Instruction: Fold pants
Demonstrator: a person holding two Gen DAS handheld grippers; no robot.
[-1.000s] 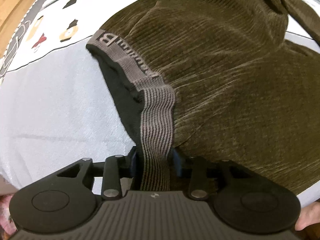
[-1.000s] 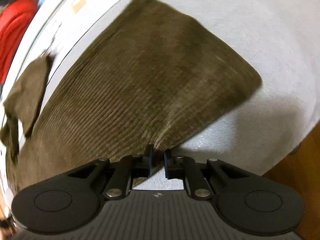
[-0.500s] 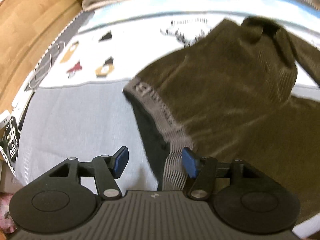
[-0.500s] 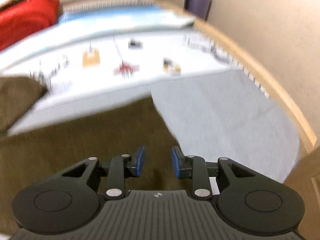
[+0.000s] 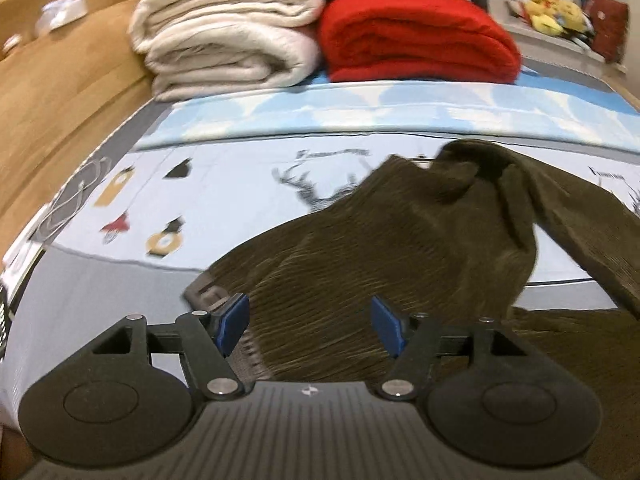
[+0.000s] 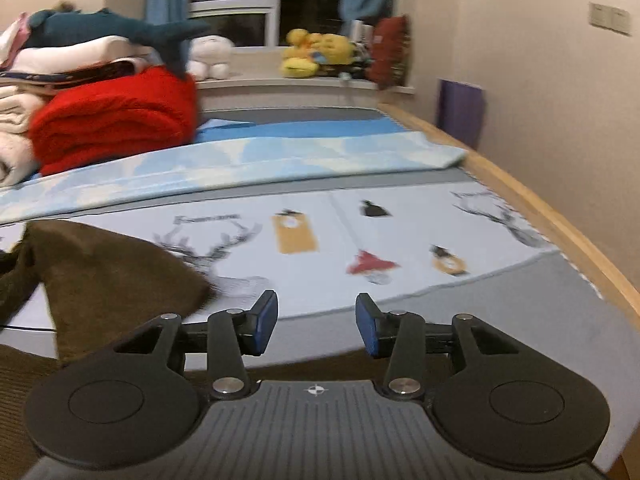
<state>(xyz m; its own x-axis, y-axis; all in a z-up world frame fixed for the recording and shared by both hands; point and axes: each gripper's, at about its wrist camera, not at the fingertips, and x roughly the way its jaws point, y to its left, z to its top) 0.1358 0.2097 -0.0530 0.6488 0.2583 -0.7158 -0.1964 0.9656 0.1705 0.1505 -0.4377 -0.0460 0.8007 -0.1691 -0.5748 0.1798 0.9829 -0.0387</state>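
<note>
Dark olive ribbed pants (image 5: 400, 256) lie spread on the bed, their grey waistband (image 5: 204, 294) just left of my left gripper (image 5: 311, 325). That gripper hovers above the fabric, its jaws opening, and nothing is pinched between the blue pads (image 5: 234, 322). In the right wrist view a fold of the pants (image 6: 104, 280) lies at the lower left, and more fabric shows under the gripper body. My right gripper (image 6: 317, 325) is raised over the printed sheet, jaws opening, with nothing between them.
Folded cream blankets (image 5: 224, 36) and a red blanket (image 5: 416, 36) are stacked at the head of the bed. Wooden bed rails run along the left side (image 5: 60, 80) and the right side (image 6: 552, 216). Plush toys (image 6: 316, 54) sit on the windowsill.
Both grippers let go of the pants, the left of the waistband and the right of a fabric edge. Both opened, rose and tilted up toward the head of the bed.
</note>
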